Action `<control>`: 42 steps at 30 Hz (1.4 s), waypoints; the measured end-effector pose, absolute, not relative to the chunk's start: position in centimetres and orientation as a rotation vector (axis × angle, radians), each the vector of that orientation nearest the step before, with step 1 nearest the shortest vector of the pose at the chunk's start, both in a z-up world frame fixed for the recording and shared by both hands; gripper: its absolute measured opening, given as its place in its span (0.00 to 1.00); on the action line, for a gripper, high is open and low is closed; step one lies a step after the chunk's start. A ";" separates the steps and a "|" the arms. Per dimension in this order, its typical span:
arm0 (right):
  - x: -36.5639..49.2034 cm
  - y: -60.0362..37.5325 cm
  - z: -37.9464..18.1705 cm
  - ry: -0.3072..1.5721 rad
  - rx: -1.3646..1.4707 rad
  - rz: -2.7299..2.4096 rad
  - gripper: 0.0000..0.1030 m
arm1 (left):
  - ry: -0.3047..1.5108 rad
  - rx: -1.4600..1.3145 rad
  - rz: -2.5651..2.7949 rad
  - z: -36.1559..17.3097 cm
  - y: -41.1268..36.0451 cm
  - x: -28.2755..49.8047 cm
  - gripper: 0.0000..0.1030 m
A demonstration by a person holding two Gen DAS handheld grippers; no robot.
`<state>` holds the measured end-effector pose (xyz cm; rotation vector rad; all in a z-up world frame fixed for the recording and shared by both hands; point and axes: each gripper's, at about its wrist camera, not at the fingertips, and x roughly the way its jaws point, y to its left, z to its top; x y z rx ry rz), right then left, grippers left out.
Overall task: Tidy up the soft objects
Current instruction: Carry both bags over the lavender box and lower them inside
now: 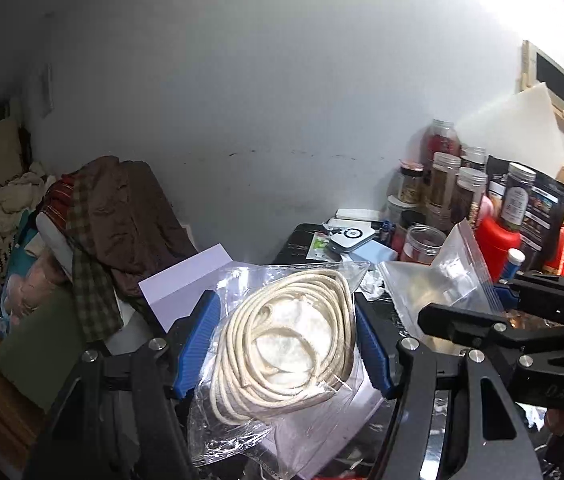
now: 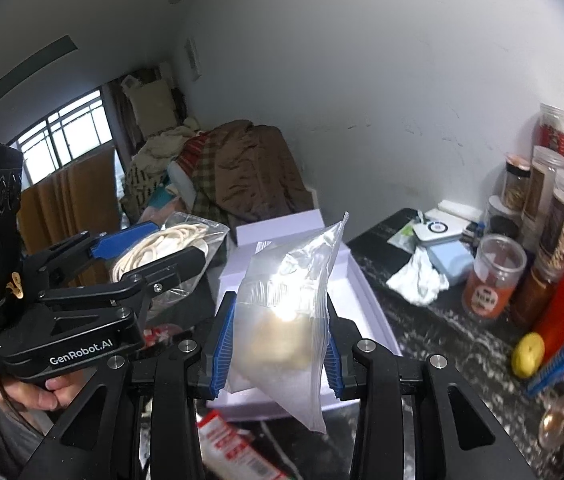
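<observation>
A clear plastic bag of coiled cream cord (image 1: 282, 336) is clamped between the blue pads of the left gripper (image 1: 288, 344); a frosted zip bag with a pale lump (image 2: 282, 320) is pinched by the right gripper (image 2: 277, 344), above an open white box (image 2: 366, 300)

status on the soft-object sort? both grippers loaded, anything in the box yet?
Done: nothing visibly. The open white box shows no bags on its visible floor.
In hand: left gripper clamps the clear bag of coiled cream cord; right gripper clamps the clear zip bag with a pale lump.
Left: placing both, seemingly in the box.
</observation>
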<state>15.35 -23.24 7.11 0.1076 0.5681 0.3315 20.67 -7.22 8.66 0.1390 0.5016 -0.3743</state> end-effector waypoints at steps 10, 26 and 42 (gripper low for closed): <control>20.8 -24.4 6.5 0.600 0.095 0.317 0.37 | 0.553 0.168 -0.353 6.7 -8.6 26.1 0.64; 29.0 -24.3 3.6 0.706 0.061 0.340 0.37 | 0.659 0.153 -0.303 1.9 -9.6 33.4 0.64; 31.8 -23.3 -0.2 0.822 0.017 0.314 0.39 | 0.794 0.164 -0.245 -2.0 -9.7 36.6 0.71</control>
